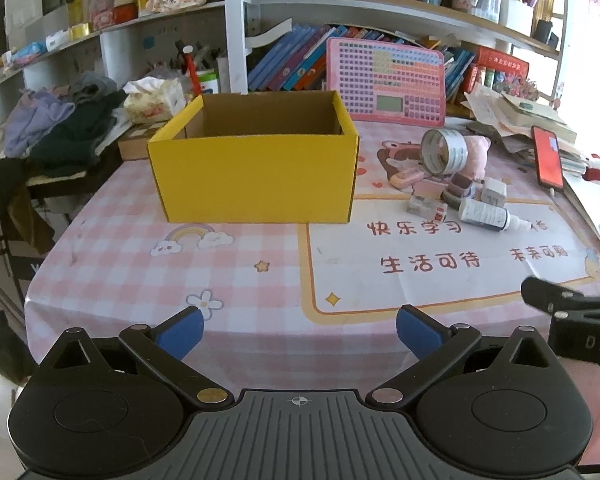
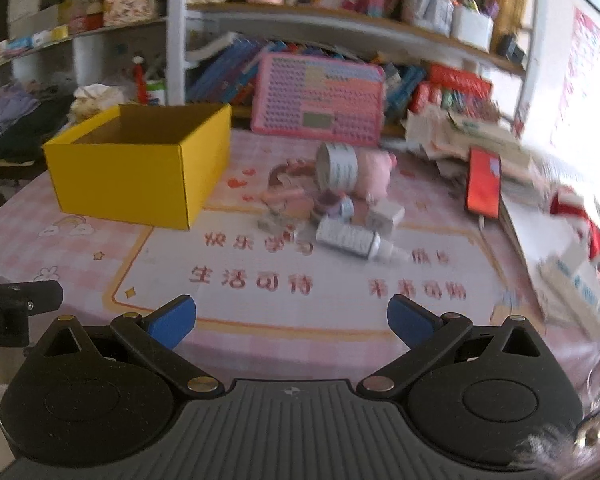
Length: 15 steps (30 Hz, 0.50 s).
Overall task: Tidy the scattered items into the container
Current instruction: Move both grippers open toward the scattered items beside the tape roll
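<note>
both tongs wide open, nothing between the pads: left gripper [image 1: 300, 330] hangs over the near edge of the table [image 1: 120, 248], facing the yellow box [image 1: 252, 176]; right gripper [image 2: 292, 320] hangs near the mat, aimed at the clutter.

box sits far-left on the table, open top, looks empty inside. the scattered stuff lies in a heap to its right, w/ nothing in the box yet.

handling, my guess:
- dropper bottle [image 2: 348, 238], lying on its side at the near edge of the heap: light, stiff plastic, smooth & round so it may roll; pinch across the body mid-length, not the thin nozzle.
- tape roll [image 2: 337, 166], far side, leaning on the pink plush [image 2: 374, 178]: stiff ring, grip across the rim wall.
- plush: soft, squashes, grab anywhere.
- small white cube [image 2: 384, 214] & the small boxes next to it: light, flat sides, easy; right view is blurred so prob. erasers/stamps, can't be sure.
</note>
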Tool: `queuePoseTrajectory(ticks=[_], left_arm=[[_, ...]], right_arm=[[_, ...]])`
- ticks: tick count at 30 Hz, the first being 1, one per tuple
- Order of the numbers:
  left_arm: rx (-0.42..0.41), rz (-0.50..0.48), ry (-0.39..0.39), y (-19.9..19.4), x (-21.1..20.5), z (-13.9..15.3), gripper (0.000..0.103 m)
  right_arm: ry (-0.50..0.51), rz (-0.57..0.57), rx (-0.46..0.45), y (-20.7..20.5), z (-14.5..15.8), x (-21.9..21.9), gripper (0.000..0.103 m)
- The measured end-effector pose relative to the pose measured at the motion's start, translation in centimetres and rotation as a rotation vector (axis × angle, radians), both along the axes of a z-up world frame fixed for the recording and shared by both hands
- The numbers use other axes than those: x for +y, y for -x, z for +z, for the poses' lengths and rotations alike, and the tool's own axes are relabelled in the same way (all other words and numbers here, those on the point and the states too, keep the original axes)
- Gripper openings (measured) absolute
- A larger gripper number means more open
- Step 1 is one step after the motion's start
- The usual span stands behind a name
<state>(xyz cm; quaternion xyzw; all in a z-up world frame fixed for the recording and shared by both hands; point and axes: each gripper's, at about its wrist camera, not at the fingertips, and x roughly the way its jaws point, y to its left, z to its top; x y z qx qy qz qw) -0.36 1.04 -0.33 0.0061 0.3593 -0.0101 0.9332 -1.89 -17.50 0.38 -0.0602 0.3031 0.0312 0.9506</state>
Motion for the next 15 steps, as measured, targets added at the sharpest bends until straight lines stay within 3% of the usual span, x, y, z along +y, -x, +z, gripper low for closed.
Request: queuePoseTrajectory(ticks=[6, 15], left_arm=[[-0.02, -0.002, -0.003, 0.3, 0.4, 0.4, 0.103], [-0.036, -0.015, 0.018, 1.0, 1.3, 0.5, 0.103]], right_arm=[[-0.077, -0.072, 0.048, 0.6, -0.2, 0.2, 0.103], [-0.097, -0.069, 0.041, 1.3, -0.1, 1.0, 0.103]])
